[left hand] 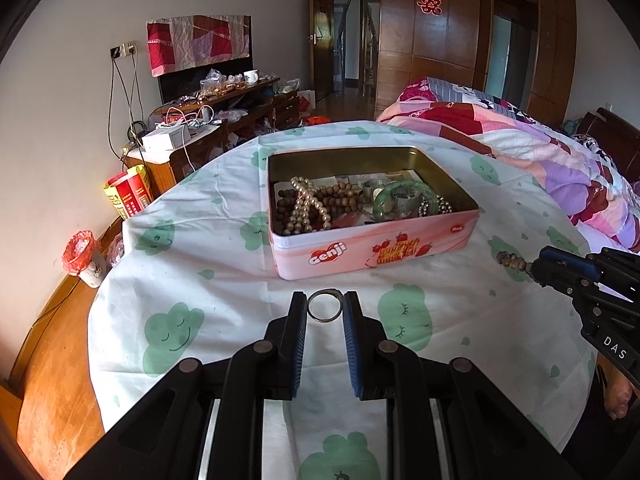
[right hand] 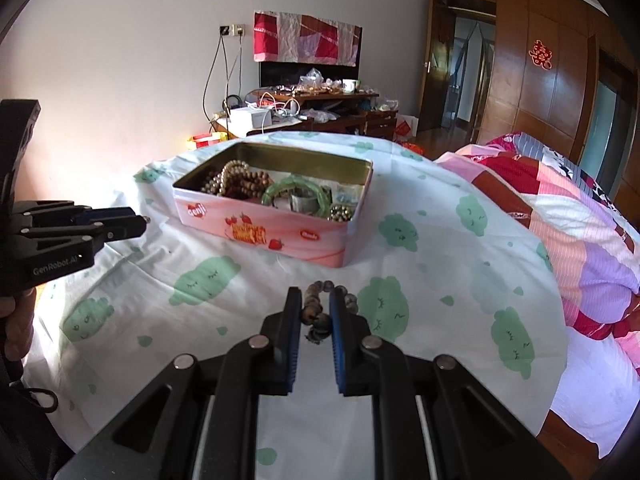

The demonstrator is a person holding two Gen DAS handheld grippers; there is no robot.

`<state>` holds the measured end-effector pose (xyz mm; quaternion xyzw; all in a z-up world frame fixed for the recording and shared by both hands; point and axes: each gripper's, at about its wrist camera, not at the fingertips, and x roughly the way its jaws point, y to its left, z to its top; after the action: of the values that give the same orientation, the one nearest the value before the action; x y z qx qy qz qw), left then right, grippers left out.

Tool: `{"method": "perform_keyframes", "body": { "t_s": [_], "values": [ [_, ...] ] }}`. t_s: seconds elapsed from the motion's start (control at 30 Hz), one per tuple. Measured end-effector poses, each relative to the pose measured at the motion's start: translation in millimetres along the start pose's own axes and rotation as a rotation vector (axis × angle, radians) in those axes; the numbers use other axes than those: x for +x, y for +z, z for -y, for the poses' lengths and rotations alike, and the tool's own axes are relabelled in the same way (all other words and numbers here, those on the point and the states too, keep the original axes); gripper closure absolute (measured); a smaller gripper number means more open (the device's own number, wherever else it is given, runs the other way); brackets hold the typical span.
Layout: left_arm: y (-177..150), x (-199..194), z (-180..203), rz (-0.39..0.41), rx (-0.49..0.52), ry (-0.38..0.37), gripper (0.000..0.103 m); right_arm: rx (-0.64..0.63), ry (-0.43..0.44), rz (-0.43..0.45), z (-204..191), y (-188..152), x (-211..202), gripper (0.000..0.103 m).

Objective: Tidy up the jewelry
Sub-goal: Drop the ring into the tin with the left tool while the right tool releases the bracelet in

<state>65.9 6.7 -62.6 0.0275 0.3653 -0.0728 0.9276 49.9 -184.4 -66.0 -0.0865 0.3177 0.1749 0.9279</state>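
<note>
A pink open tin (left hand: pixel 372 258) (right hand: pixel 280 236) on the sheeted table holds pearl strands, brown bead strings, a green bangle (left hand: pixel 402 196) (right hand: pixel 298 188) and other jewelry. In front of the tin my left gripper (left hand: pixel 324 306) (right hand: pixel 144 222) is shut on a thin metal ring (left hand: pixel 324 307), pinched between its tips just above the cloth. My right gripper (right hand: pixel 314 308) (left hand: pixel 532 268) is shut on a brown bead bracelet (right hand: pixel 320 300) (left hand: pixel 512 261), which loops around its fingertips on the near right side of the tin.
A white sheet with green cloud faces (left hand: pixel 200 280) covers the table. A bed with a patchwork quilt (left hand: pixel 520 132) lies to the right. A cluttered wooden cabinet (left hand: pixel 224 120) stands behind, a lined bin (left hand: pixel 86 258) on the floor at left.
</note>
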Motion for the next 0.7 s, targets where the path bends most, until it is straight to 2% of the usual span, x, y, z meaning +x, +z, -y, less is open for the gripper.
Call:
{"method": "perform_keyframes", "body": {
  "t_s": [0.63, 0.7],
  "values": [
    [34.3, -12.2, 9.3, 0.059, 0.047, 0.015, 0.085, -0.024, -0.003, 0.097, 1.6, 29.2, -11.8, 0.087],
    [37.4, -12.6, 9.9, 0.064, 0.053, 0.016, 0.085, -0.03, -0.004, 0.105, 1.3, 33.2, -11.3, 0.092]
  ]
}}
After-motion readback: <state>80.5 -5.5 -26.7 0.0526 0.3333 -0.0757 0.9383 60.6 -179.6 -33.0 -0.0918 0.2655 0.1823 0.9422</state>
